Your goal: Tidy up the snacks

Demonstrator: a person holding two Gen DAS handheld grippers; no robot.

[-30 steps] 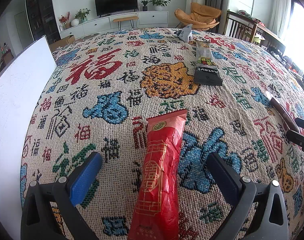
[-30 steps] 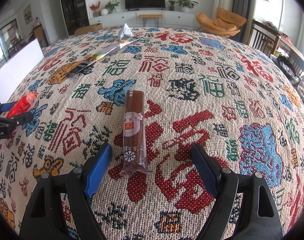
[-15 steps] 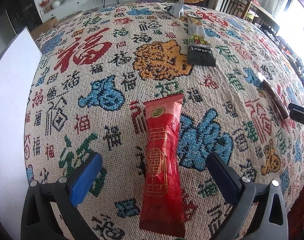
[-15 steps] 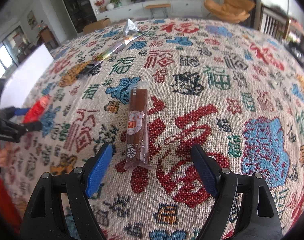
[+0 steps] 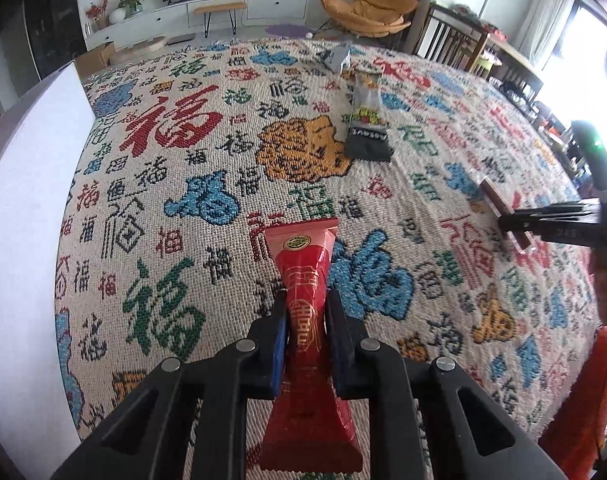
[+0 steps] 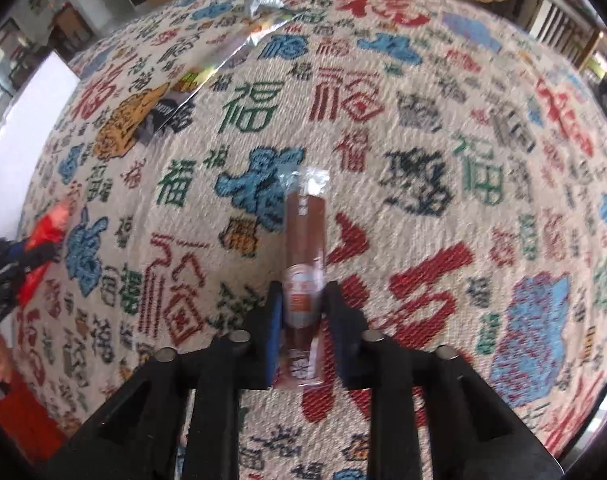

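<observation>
The left gripper [image 5: 305, 316] is being held pressed together on a red packet [image 5: 308, 316], which is being pinched at about its middle, while the right gripper [image 6: 303, 312] is likewise being clamped on a brown stick snack [image 6: 305, 264] in clear wrap, near its lower half. Both snacks are being kept just above the patterned cloth [image 5: 207, 200], it seems, though contact at their near ends cannot be told. Each packet's long axis is running straight out along its gripper's fingers, with the far end pointing away from the hand and the near end tucked under the jaws. For the lift to be done well, the pinch is best being kept firm but not crushing, and each packet is being best carried level, since a long packet gripped mid-body is likely to droop or swing. Farther ahead of the left gripper, a dark packet [image 5: 366, 128] is lying lengthwise on the cloth, with a crumpled silver wrapper [image 5: 337, 58] beyond it. A white board [image 5: 19, 208] is standing off to the left side.
</observation>
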